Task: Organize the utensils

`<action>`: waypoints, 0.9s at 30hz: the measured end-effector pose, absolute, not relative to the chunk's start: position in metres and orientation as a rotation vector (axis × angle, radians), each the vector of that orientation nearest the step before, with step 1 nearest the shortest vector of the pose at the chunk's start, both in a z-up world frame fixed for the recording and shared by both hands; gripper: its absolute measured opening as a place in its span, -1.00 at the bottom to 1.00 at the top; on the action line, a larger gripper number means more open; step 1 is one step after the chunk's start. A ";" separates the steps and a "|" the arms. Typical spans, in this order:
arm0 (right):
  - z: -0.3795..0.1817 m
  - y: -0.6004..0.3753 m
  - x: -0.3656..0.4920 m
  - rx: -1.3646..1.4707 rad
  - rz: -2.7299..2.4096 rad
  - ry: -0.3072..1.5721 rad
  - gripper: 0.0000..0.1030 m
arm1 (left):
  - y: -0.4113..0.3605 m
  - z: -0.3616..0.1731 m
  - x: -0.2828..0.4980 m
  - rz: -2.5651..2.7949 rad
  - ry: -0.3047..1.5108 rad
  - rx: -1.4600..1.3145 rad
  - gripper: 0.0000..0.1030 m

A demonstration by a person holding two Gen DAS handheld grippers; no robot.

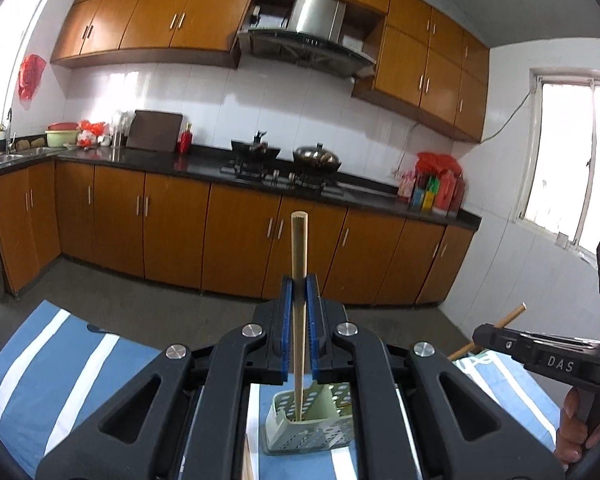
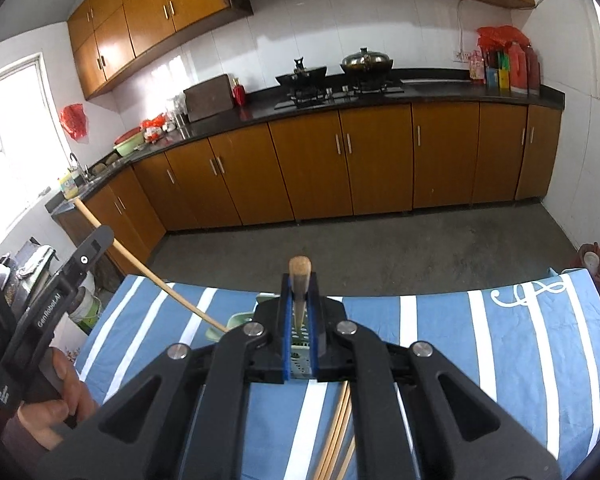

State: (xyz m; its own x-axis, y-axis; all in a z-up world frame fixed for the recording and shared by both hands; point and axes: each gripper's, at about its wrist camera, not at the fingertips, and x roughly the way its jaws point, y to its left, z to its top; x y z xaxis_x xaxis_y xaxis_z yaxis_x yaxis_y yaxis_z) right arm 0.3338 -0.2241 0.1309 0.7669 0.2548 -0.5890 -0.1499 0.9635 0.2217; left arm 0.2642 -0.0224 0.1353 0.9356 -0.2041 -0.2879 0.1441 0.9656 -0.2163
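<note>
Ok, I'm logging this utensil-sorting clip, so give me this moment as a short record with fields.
left gripper: shut on a chopstick, its lower end inside the green holder
right gripper: shut on a wooden utensil handle, over the holder
holder: perforated green plastic, standing on the striped cloth
still loose: chopsticks lying on the cloth under the right gripper
background: kitchen counter with stove and pots

Pale wooden chopstick (image 1: pixel 299 280) stands near upright, lower end inside green perforated utensil basket (image 1: pixel 312 436) on striped cloth; a second wooden utensil (image 2: pixel 299 280) points up.
</note>
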 end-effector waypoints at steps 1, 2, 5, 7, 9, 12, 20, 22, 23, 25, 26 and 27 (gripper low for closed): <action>0.129 -0.224 0.334 0.171 0.218 0.658 -0.80 | -0.023 0.132 0.266 -0.177 0.329 -0.191 -0.85; 0.128 -0.226 0.334 0.176 0.217 0.655 -0.75 | -0.023 0.131 0.268 -0.175 0.335 -0.189 -0.85; 0.128 -0.230 0.331 0.193 0.214 0.640 -0.53 | -0.019 0.128 0.269 -0.167 0.344 -0.195 -0.85; 0.130 -0.232 0.328 0.195 0.207 0.623 -0.53 | -0.015 0.129 0.270 -0.169 0.347 -0.202 -0.84; 0.135 -0.234 0.321 0.200 0.201 0.603 -0.51 | -0.013 0.132 0.267 -0.168 0.341 -0.209 -0.83; 0.141 -0.243 0.306 0.206 0.179 0.558 -0.40 | -0.007 0.139 0.261 -0.169 0.325 -0.217 -0.66; 0.117 -0.280 0.251 0.238 0.087 0.527 -0.37 | 0.021 0.141 0.212 -0.151 0.293 -0.222 -0.31; 0.089 -0.288 0.242 0.246 0.052 0.574 -0.37 | 0.030 0.130 0.200 -0.138 0.315 -0.203 -0.31; 0.072 -0.290 0.239 0.254 0.047 0.611 -0.37 | 0.033 0.123 0.194 -0.133 0.332 -0.192 -0.31; 0.040 -0.289 0.237 0.257 0.035 0.680 -0.37 | 0.040 0.106 0.187 -0.116 0.371 -0.172 -0.31; 0.028 -0.286 0.237 0.256 0.029 0.710 -0.37 | 0.043 0.095 0.184 -0.108 0.401 -0.163 -0.31; 0.006 -0.282 0.237 0.256 0.029 0.763 -0.37 | 0.046 0.084 0.182 -0.101 0.429 -0.157 -0.31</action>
State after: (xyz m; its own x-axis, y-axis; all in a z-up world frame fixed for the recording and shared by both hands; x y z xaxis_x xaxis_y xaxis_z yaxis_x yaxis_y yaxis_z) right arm 0.2368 -0.2823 0.0058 0.7241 0.1186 -0.6794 0.0663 0.9686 0.2397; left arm 0.1818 0.0460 0.0844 0.9047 -0.1299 -0.4057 0.0639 0.9830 -0.1723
